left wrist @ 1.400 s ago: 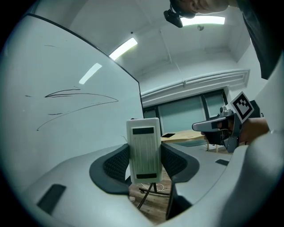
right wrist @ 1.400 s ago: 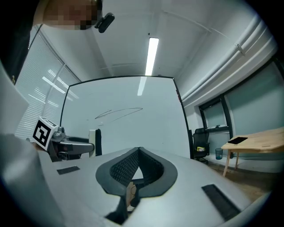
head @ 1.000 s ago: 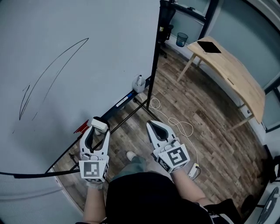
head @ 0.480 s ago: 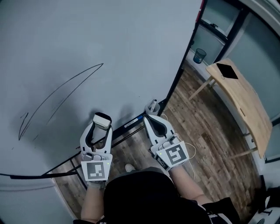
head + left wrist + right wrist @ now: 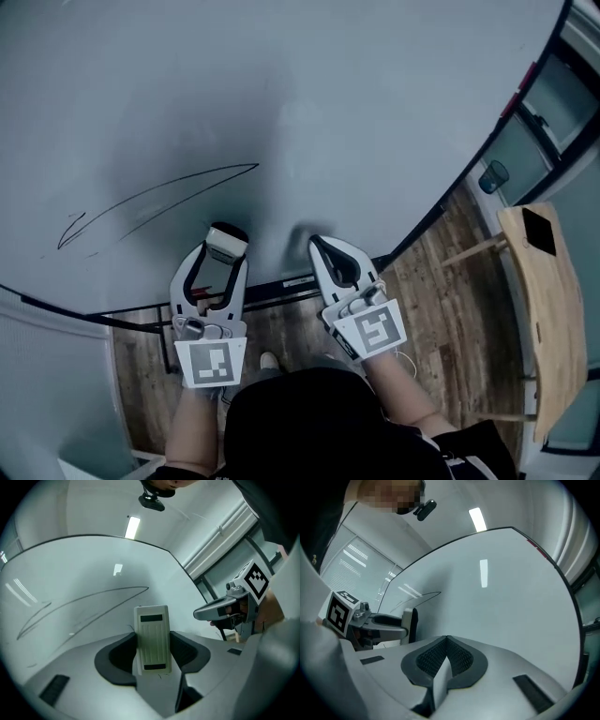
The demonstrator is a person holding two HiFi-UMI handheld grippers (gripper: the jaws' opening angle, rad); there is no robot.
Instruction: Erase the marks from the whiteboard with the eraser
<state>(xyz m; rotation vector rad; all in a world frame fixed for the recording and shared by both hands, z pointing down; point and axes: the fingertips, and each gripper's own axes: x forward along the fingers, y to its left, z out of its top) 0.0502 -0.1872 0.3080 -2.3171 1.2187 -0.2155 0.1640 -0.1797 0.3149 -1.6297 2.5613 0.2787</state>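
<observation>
The whiteboard (image 5: 309, 103) fills the upper head view and carries thin black marks (image 5: 159, 202), a long leaf-shaped loop. My left gripper (image 5: 225, 244) is shut on a white eraser (image 5: 223, 242) with a dark pad, just below the right end of the marks and close to the board. In the left gripper view the eraser (image 5: 151, 639) stands upright between the jaws, with the marks (image 5: 84, 606) ahead. My right gripper (image 5: 323, 249) is shut with nothing in it, beside the left one. In the right gripper view (image 5: 447, 641) the eraser (image 5: 411, 625) shows at left.
The whiteboard's dark bottom rail and stand (image 5: 281, 284) run just under the grippers. A wooden floor (image 5: 450, 309) lies below. A light wooden table (image 5: 544, 309) stands at the right, with a blue bin (image 5: 493, 176) behind it.
Both grippers have risen and closed in on the whiteboard. The eraser in the left gripper now sits just under the marks. The view has swung left, pushing the table to the right edge.
</observation>
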